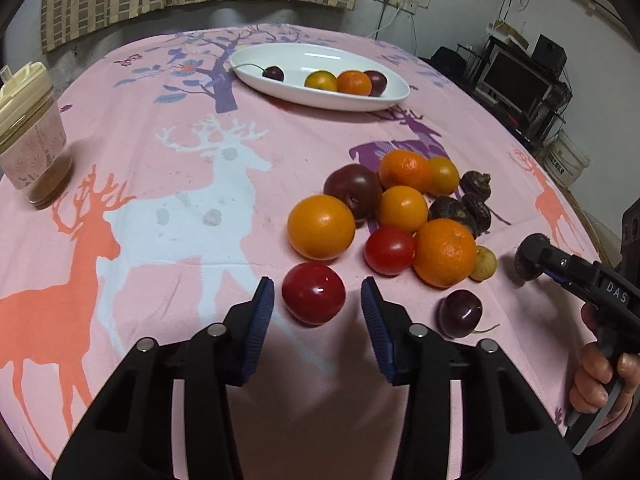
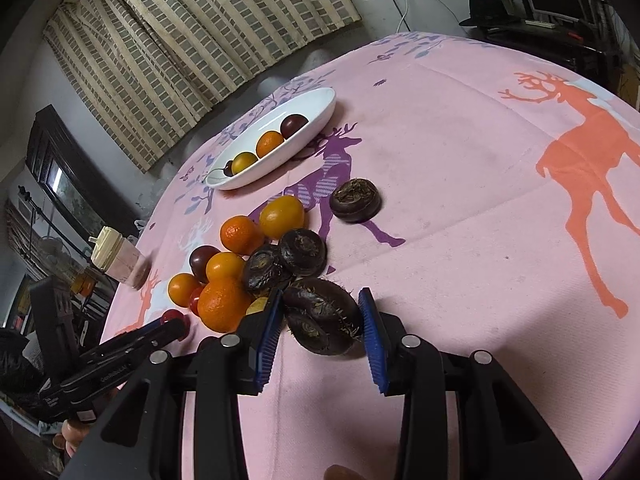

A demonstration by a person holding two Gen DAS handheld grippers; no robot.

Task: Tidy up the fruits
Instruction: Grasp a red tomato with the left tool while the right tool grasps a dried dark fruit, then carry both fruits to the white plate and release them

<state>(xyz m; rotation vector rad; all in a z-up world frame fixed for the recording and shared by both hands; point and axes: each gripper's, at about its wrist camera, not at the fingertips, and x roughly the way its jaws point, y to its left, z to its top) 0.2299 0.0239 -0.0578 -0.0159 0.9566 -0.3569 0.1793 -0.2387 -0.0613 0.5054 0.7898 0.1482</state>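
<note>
Both in pre-grasp. Left gripper (image 1: 317, 300) jaws released, straddling the red cherry tomato (image 1: 313, 293) at the near edge of the fruit pile (image 1: 402, 208), not touching yet. Right gripper (image 2: 320, 322) jaws spread around the near water chestnut (image 2: 322, 320) on the pile's right side; contact looks close, can't confirm. Next: clench, lift, carry to the white dish (image 1: 320, 98) beyond the pile, which already holds four fruits.

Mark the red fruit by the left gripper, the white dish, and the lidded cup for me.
Red fruit (image 1: 313, 293), left wrist view, centre of its glossy skin.
White dish (image 1: 256, 70), left wrist view, bare inner floor near its left end.
Lidded cup (image 1: 34, 148), left wrist view, patterned side wall.
</note>
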